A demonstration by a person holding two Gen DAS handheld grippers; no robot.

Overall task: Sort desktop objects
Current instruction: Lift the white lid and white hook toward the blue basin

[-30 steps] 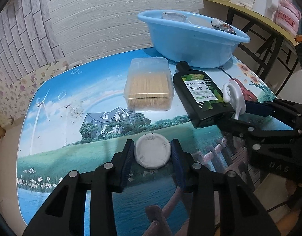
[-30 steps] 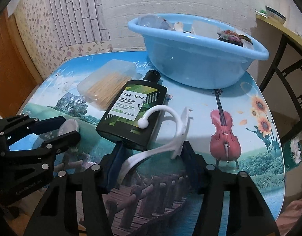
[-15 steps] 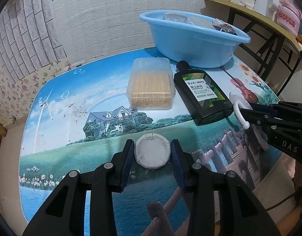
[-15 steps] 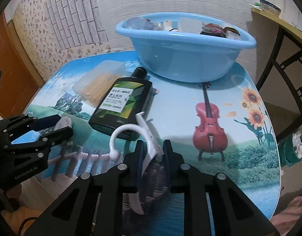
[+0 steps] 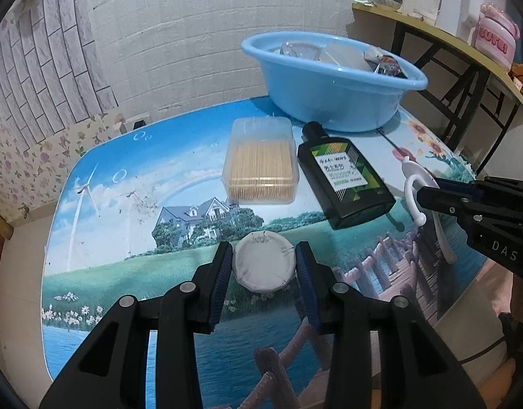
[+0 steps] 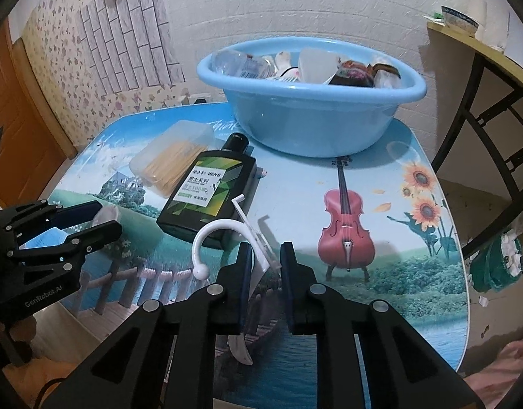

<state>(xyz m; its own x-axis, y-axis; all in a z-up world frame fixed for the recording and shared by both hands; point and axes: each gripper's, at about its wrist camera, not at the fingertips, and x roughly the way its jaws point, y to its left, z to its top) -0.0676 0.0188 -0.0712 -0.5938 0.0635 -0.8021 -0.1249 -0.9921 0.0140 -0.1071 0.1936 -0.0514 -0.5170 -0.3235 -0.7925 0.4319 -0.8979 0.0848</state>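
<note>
My left gripper (image 5: 263, 251) is shut on a round white wrapped disc (image 5: 263, 269) near the front of the picture-printed table (image 5: 132, 184). My right gripper (image 6: 265, 252) is shut on a white plastic hook (image 6: 217, 230). It holds the hook tilted just above the table, right of the black bottle (image 6: 210, 197). From the left wrist view the hook (image 5: 413, 179) curls out of the right gripper (image 5: 428, 194). The right wrist view shows the left gripper (image 6: 101, 220) at far left with the disc (image 6: 108, 212) in it.
A blue basin (image 6: 312, 126) holding several items stands at the back of the table. A clear box of toothpicks (image 5: 261, 167) lies left of the bottle (image 5: 344, 177). A yellow shelf on a black frame (image 5: 442, 37) stands to the right. A brick-pattern wall lies behind.
The right gripper's jaws closed on the white hook and raised it slightly, turning it from flat to tilted. The left gripper kept still with the disc in its grip.
</note>
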